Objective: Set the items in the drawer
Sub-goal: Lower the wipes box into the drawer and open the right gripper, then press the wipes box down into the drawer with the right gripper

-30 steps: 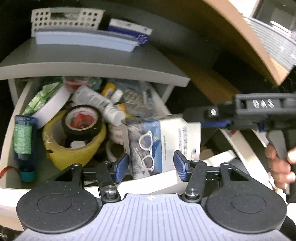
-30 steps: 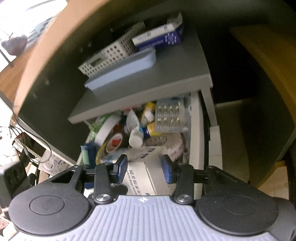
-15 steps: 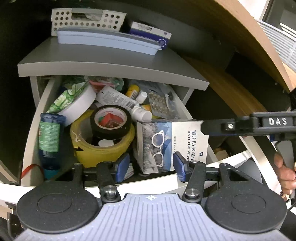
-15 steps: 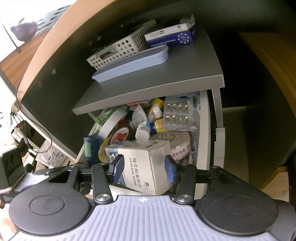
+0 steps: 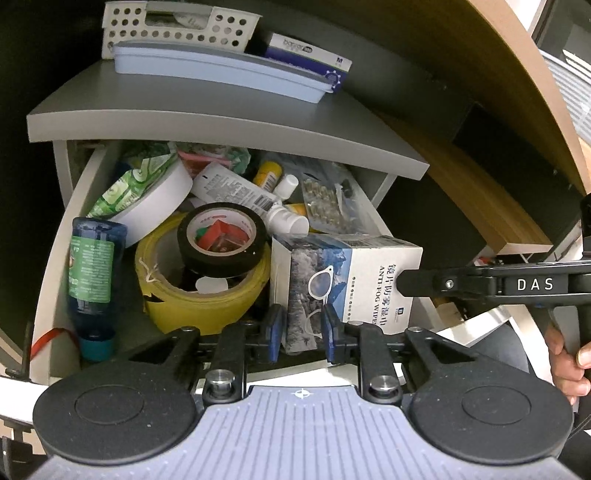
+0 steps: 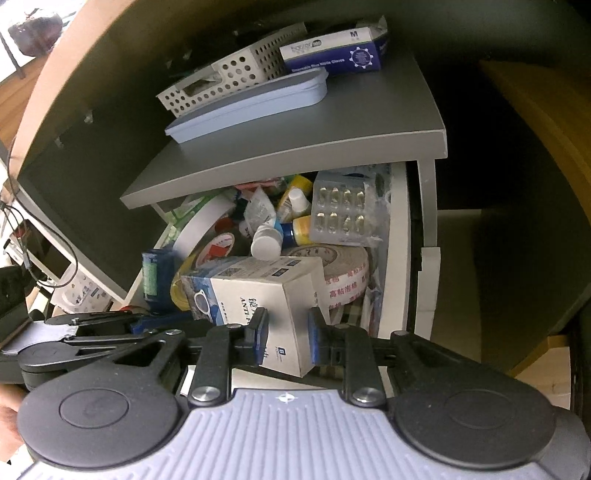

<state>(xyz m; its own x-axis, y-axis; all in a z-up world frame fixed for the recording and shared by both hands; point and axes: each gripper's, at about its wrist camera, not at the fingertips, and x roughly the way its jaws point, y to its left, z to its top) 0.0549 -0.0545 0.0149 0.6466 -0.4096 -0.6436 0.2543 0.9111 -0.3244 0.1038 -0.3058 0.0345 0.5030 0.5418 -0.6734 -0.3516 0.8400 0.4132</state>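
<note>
Drawer (image 5: 55, 258) is pulled open and packed. The wipes box (image 6: 266, 280) sits tilted at the drawer's front right corner, over the other stuff, and the right gripper (image 6: 290, 339) is clamped on its near end, one pad on each side. You can see the right hand (image 5: 569, 365) on the handle in the left view.

The left gripper (image 5: 301, 332) is down to a narrow gap at the front edge. The box's lower corner shows between the pads, but I honestly can't tell if it's pinching it or just lined up in front of it.

Count of what's in there:
- 4 tape rolls: yellow (image 5: 207, 306) near the front middle, black (image 5: 221, 254) lying on top of it, white (image 5: 155, 203) leaning toward the left wall, and a white foam roll with red print (image 6: 347, 269) by the right wall
- 1 blue bottle (image 5: 92, 273) along the left wall, cap toward the front
- 1 white tube (image 5: 236, 188) in the middle
- 2 small yellow bottles (image 6: 295, 188) (image 6: 303, 230) toward the back
- 1 blister pack (image 6: 343, 214) at the back right

The grey cabinet top (image 5: 184, 110) carries 1 perforated basket (image 5: 177, 29), 1 pale blue tray (image 5: 221, 72) along its front and 1 glove box (image 6: 332, 53) at the right. The cabinet stands under a wooden desk (image 5: 517, 74), so it's pretty dark around it.
</note>
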